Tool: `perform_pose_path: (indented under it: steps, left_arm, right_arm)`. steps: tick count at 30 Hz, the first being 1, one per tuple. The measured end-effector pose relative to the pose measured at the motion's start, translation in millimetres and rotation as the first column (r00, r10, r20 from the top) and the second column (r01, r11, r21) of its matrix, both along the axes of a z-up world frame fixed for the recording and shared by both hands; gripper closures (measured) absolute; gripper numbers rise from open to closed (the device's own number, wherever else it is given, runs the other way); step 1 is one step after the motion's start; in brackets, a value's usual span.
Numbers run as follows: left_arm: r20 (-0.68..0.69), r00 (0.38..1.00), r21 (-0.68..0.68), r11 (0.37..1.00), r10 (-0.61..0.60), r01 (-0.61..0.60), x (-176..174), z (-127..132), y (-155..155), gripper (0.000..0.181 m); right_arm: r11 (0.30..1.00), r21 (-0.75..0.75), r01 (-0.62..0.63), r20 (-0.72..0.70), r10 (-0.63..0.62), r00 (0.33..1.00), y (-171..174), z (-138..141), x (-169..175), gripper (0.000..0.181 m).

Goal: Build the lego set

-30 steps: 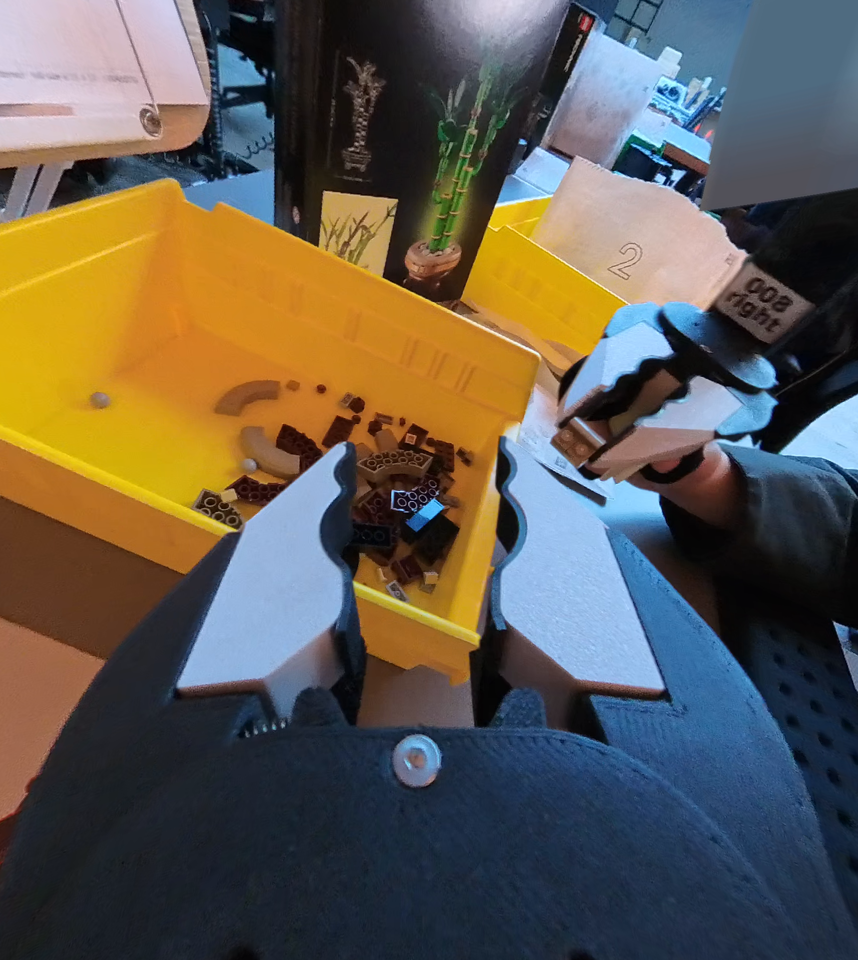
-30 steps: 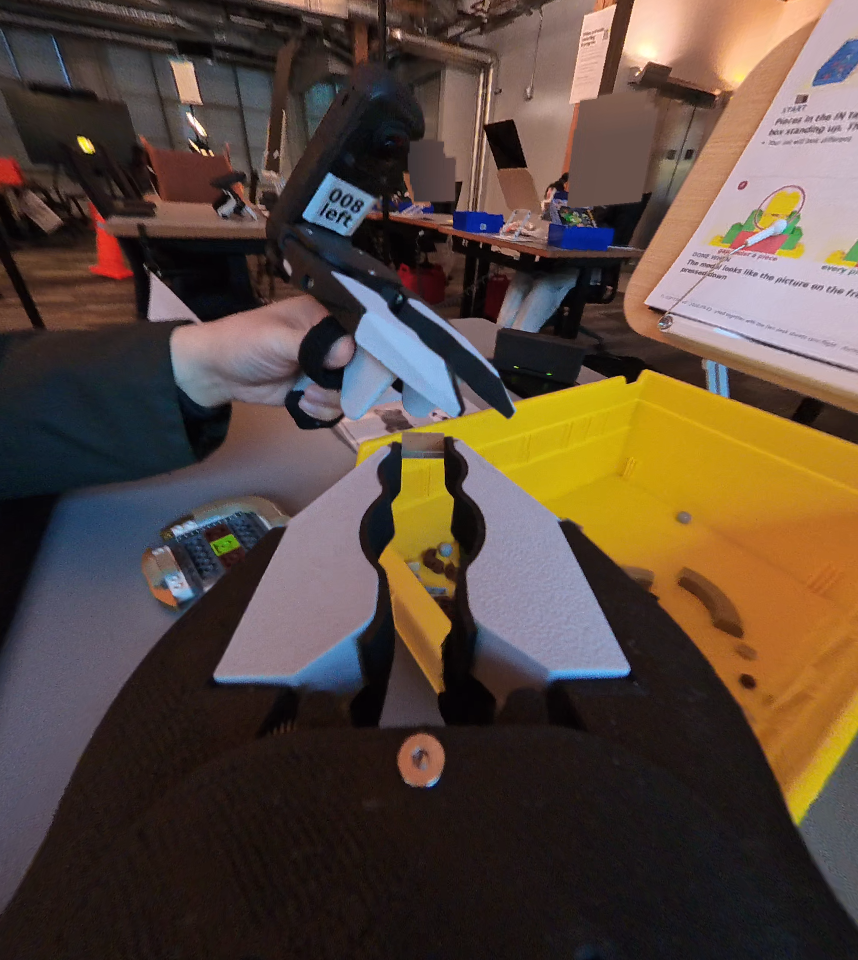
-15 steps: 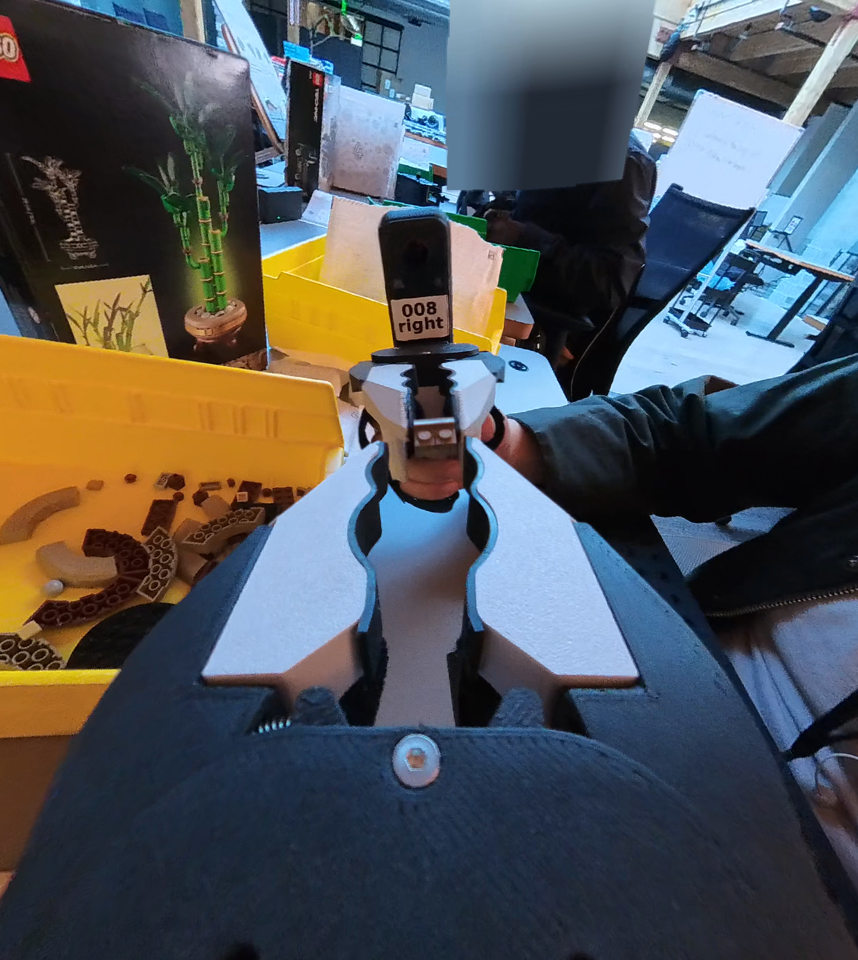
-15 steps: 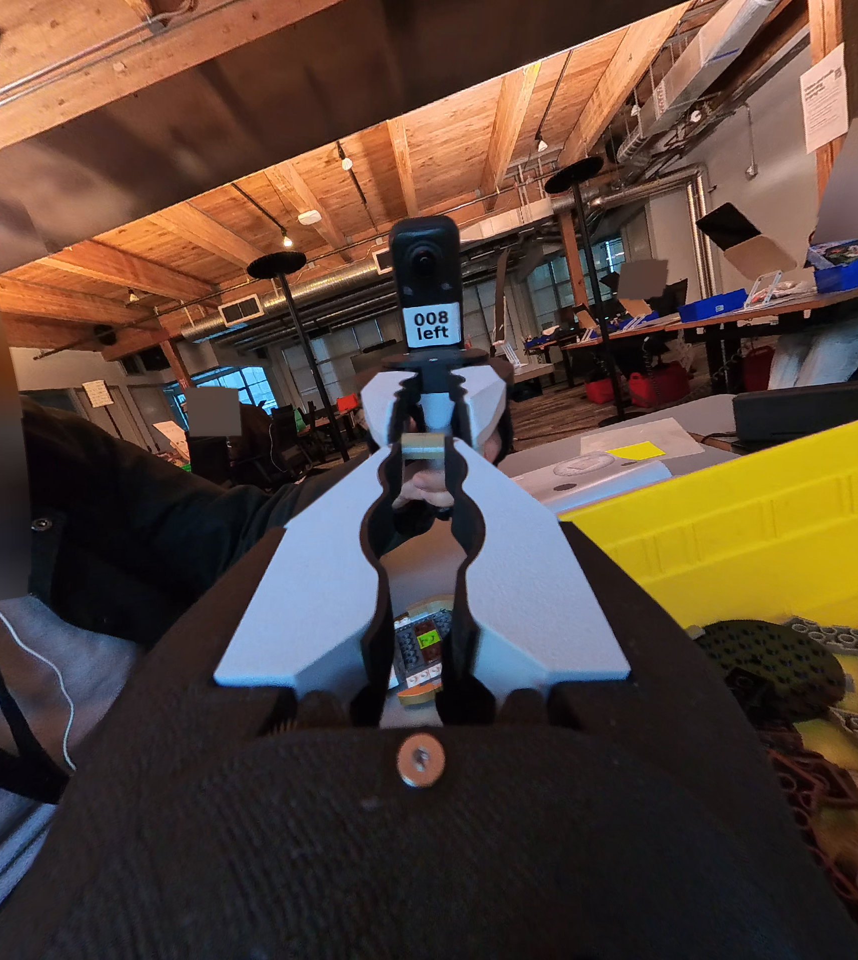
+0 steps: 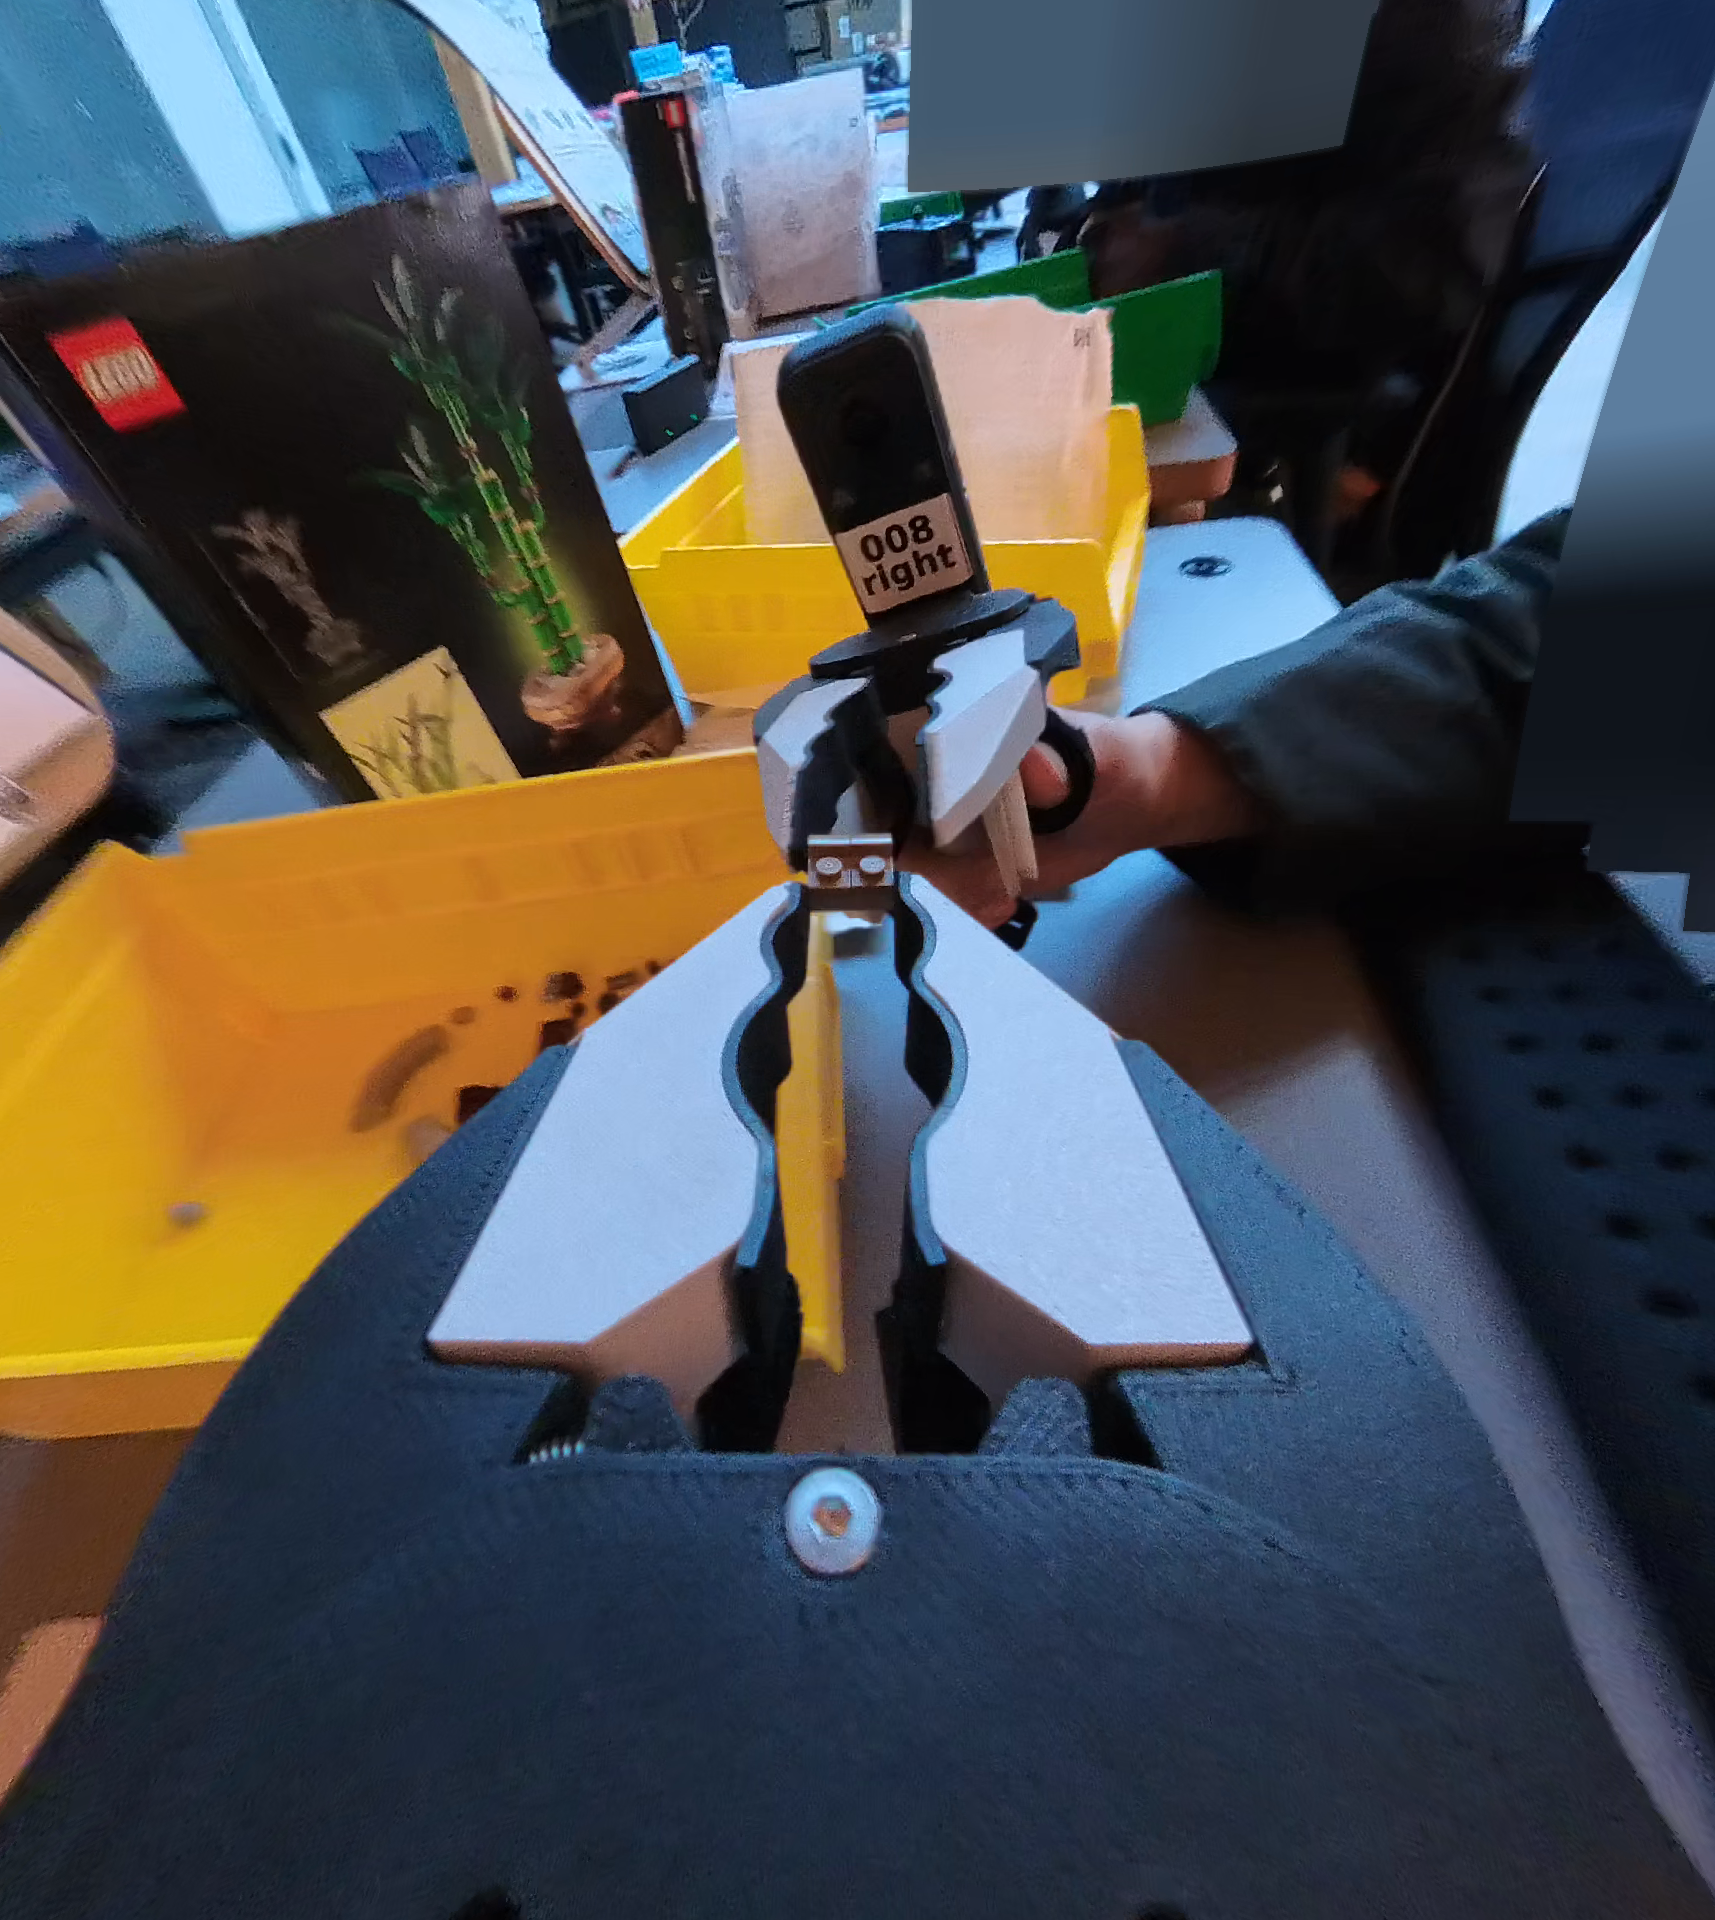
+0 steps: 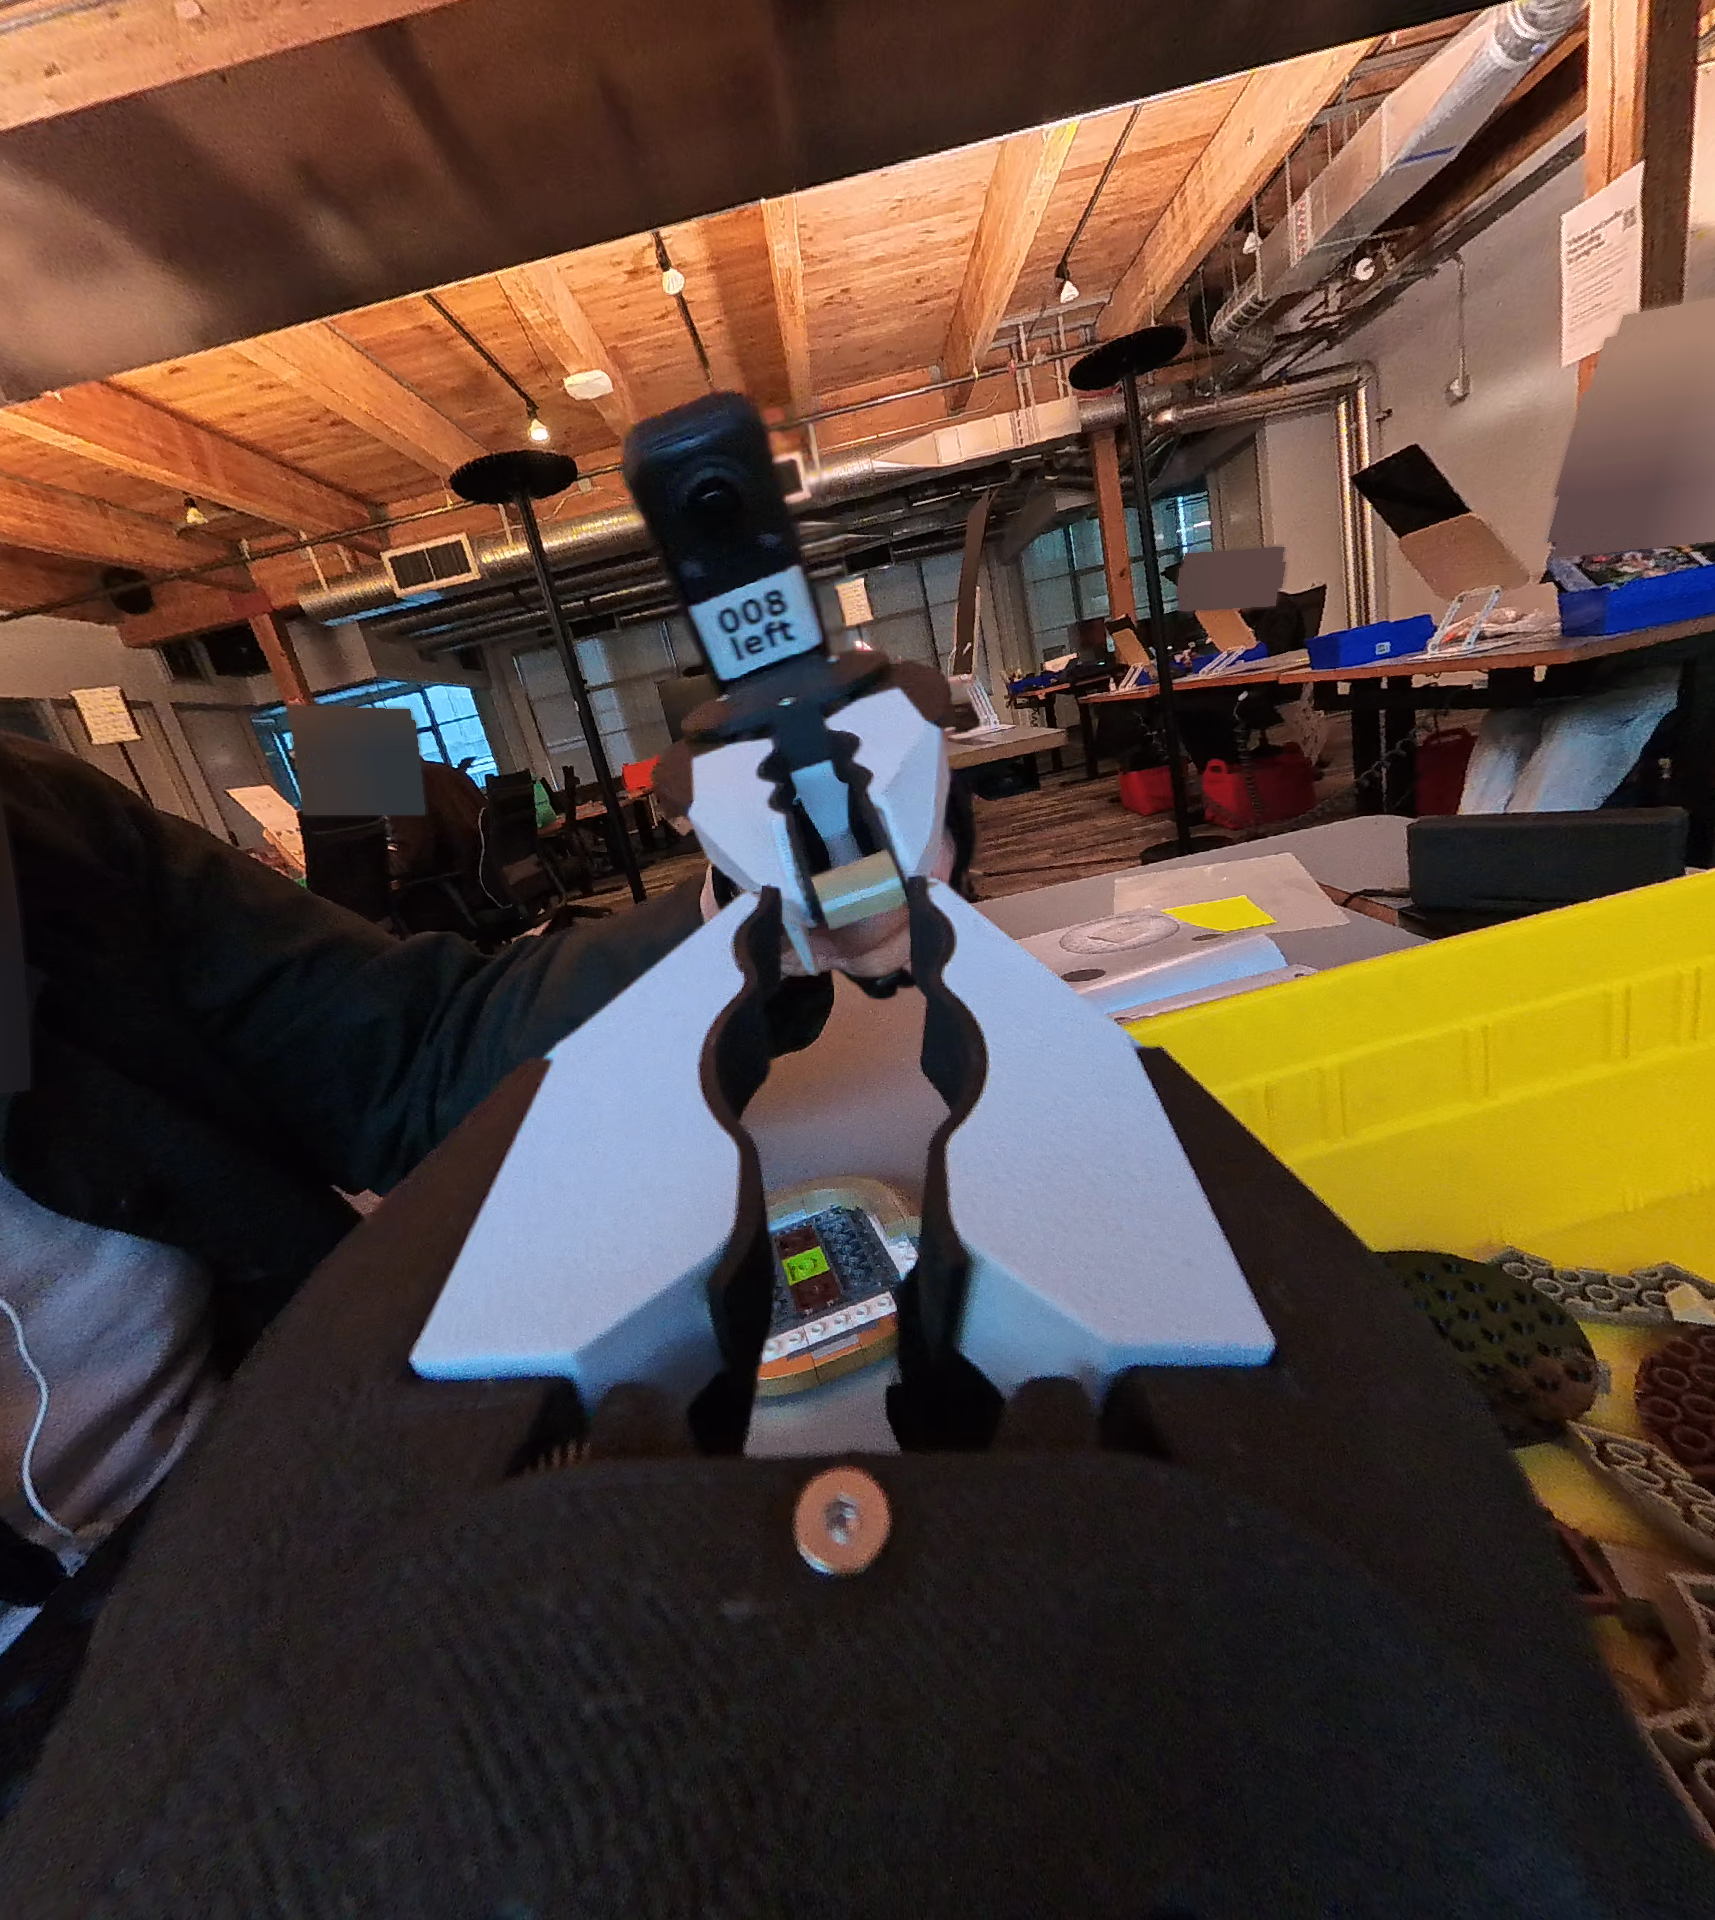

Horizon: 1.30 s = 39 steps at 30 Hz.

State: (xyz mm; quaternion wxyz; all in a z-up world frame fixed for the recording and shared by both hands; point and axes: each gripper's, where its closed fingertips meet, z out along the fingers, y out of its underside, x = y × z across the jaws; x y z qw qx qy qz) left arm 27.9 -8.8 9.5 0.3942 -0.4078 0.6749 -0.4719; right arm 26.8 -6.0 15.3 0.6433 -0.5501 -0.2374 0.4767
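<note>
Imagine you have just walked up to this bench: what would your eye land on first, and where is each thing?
Dead centre, the two tongs meet tip to tip in mid-air: the right tongs pinch a small tan brick, and the left tongs close around it from the other side. Beside them sits a bright yellow bin of loose brown and tan pieces, with the tall dark set box standing behind it. A small round build lies on the table below.

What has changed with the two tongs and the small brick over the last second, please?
Both tongs swung away from the yellow bin to face each other. The left tongs, wide open over the bin a second ago, narrowed and now meet the tan brick tip to tip. The right tongs stayed shut on that brick. The round base model stayed on the table, and the loose pieces stayed in the bin.
</note>
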Motion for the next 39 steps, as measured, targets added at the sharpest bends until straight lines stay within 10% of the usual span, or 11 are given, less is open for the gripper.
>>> perform_pose_path:
  steps: [14,23,39]
  left_arm:
    - [-0.303,0.952,0.102,0.991,-0.048,0.083,-20,-37,-8,0.166]
    - [-0.184,0.981,-0.164,0.986,-0.055,0.025,-8,-12,-5,0.15]
    - [-0.019,0.996,-0.447,0.892,-0.087,0.069,1,14,-4,0.167]
  right_arm:
    - [0.989,0.137,0.054,0.4,-0.105,0.911,-4,-34,-27,0.163]
    - [0.98,-0.161,-0.118,-0.189,0.087,0.978,4,2,-3,0.168]
    - [0.986,-0.127,-0.108,-0.238,0.076,0.968,1,11,-2,0.168]
